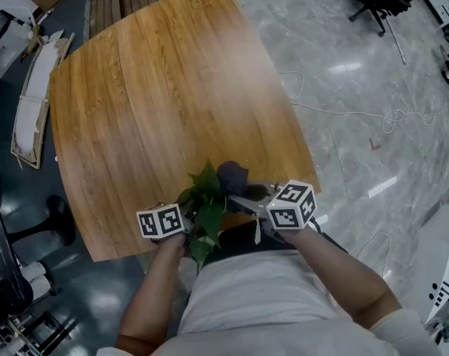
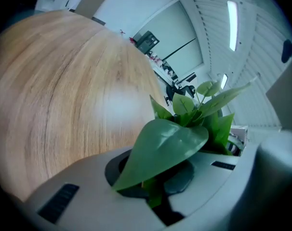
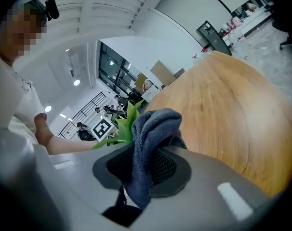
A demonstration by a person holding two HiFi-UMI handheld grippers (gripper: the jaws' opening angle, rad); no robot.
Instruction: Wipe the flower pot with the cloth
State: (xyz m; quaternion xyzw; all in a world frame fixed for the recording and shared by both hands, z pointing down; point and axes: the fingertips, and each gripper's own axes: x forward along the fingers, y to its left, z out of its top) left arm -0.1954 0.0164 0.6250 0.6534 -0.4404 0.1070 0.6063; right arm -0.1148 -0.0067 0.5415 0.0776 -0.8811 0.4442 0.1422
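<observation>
One counter, wood-grained.
One plant, lower centre of the head view, at the counter's near edge. Its flower pot is hidden under the leaves and cannot be made out.
One cloth, dark grey.
Two grippers:
- left hand-held gripper, clenched on a leaf stalk of the plant
- right hand-held gripper, grasping the cloth

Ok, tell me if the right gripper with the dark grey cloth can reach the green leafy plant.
Probably yes. The right gripper is shut on the dark grey cloth right beside the green leafy plant, which the left gripper grips; nothing stands between them.
</observation>
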